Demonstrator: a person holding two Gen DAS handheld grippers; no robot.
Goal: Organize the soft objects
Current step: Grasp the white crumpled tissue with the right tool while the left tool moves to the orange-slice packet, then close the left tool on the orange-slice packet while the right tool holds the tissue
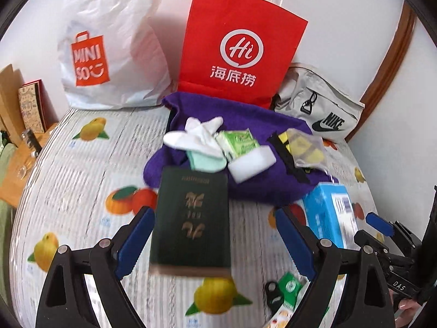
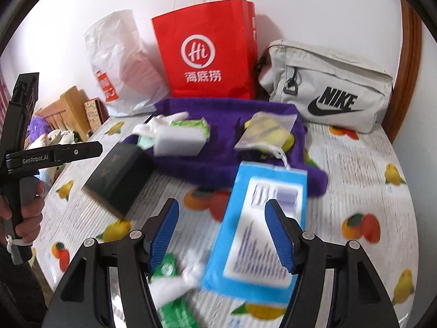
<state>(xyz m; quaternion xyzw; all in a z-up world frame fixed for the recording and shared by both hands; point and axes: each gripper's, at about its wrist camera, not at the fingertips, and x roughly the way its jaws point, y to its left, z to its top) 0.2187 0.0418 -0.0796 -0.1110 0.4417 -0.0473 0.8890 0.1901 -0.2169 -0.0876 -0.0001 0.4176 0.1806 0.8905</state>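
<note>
We see the purple towel (image 2: 218, 147) lying across the far side of the table (image 2: 355, 180), its long axis running left to right, before the red bag (image 2: 207, 57). Our left tongs (image 1: 215, 235) gape wide around the green book (image 1: 191, 218) without pressing it; our right tongs (image 2: 221, 232) stand apart over the blue packet (image 2: 256, 235).

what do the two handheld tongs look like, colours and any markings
Both tongs, left and right, have black angular arms with silver pivot pins and blue ribbed pads. From the right wrist view the left unit's black handle reads "GenRobot.AI" in white. From the left wrist view the right unit's body shows "DAS". No cables or sleeves are visible.
</note>
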